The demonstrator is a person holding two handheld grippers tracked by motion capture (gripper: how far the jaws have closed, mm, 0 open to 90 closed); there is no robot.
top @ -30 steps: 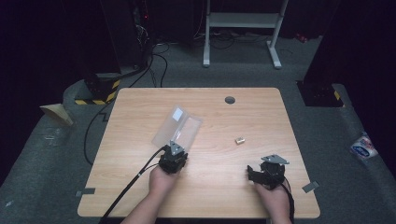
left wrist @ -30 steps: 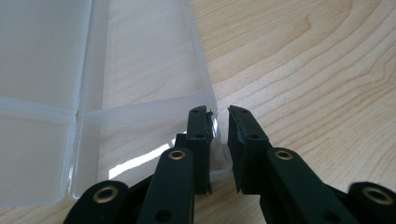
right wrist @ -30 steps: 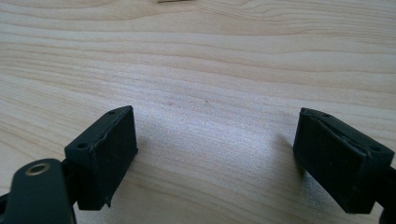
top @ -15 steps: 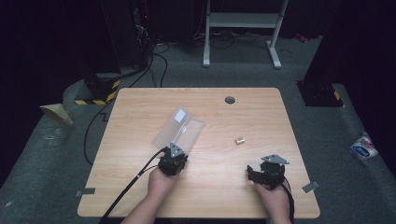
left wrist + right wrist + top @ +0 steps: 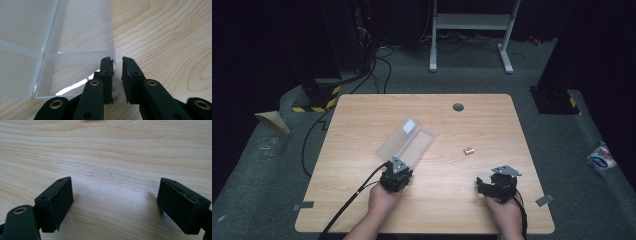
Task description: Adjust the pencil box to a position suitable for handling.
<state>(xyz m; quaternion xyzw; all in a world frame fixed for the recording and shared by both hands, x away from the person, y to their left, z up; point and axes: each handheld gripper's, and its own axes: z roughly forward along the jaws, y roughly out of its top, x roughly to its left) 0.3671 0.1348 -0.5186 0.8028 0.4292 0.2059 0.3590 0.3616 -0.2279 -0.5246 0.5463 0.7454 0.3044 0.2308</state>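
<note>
A clear plastic box (image 5: 407,140) lies open on the wooden table (image 5: 362,115), its lid tilted up with a white label on it. My left gripper (image 5: 404,162) is at the box's near end. In the left gripper view its jaws (image 5: 118,62) stand almost together at the corner of the box (image 5: 75,37), one inside a compartment and one outside, with the thin side wall between them. My right gripper (image 5: 485,181) rests low over bare wood at the near right, and its jaws (image 5: 116,187) are wide apart with nothing between them. A small brass piece (image 5: 468,150) lies ahead of it.
A dark round grommet (image 5: 458,107) sits near the table's far edge. Cables trail from the left gripper off the near edge. Grey carpet surrounds the table, with a white stand (image 5: 472,22) behind and a crumpled wrapper (image 5: 601,156) on the floor at right.
</note>
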